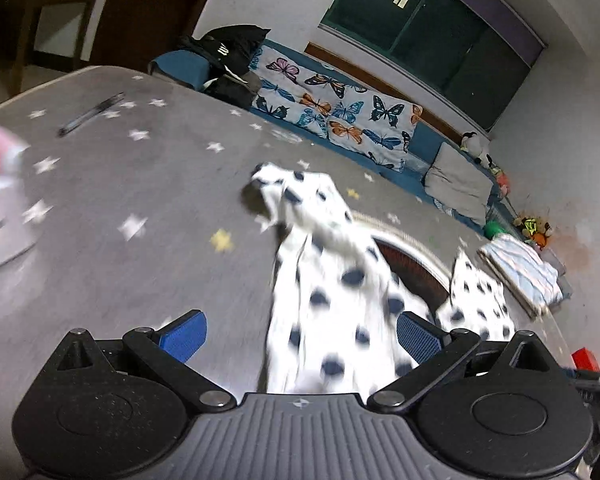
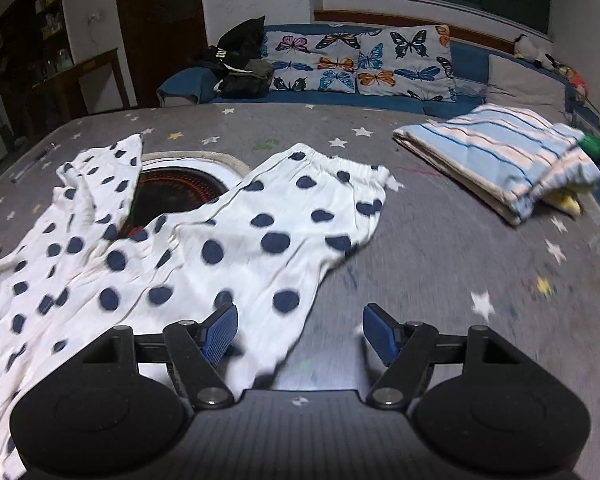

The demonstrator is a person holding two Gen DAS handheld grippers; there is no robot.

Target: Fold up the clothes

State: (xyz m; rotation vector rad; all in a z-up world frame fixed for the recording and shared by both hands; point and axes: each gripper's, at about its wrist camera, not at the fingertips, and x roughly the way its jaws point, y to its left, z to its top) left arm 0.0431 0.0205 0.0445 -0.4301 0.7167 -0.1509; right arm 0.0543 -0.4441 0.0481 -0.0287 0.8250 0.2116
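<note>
A white garment with dark blue polka dots (image 2: pixel 228 240) lies spread and rumpled on the grey star-patterned table cover (image 2: pixel 440 248). My right gripper (image 2: pixel 298 332) is open just above the cover at the garment's near right edge; its left pad (image 2: pixel 220 332) is over the cloth. In the left wrist view the same garment (image 1: pixel 324 300) runs between the open pads of my left gripper (image 1: pixel 300 334), bunched and blurred, with one end (image 1: pixel 276 184) stretched away across the cover. I cannot tell if the cloth touches the pads.
A folded blue-and-white striped cloth (image 2: pixel 500 160) lies at the right of the table. A round dark heater inset (image 2: pixel 172 192) shows under the garment. A pen (image 1: pixel 90 114) and a white box (image 1: pixel 0 220) lie at the left. A bench with butterfly cushions (image 2: pixel 360 60) stands behind.
</note>
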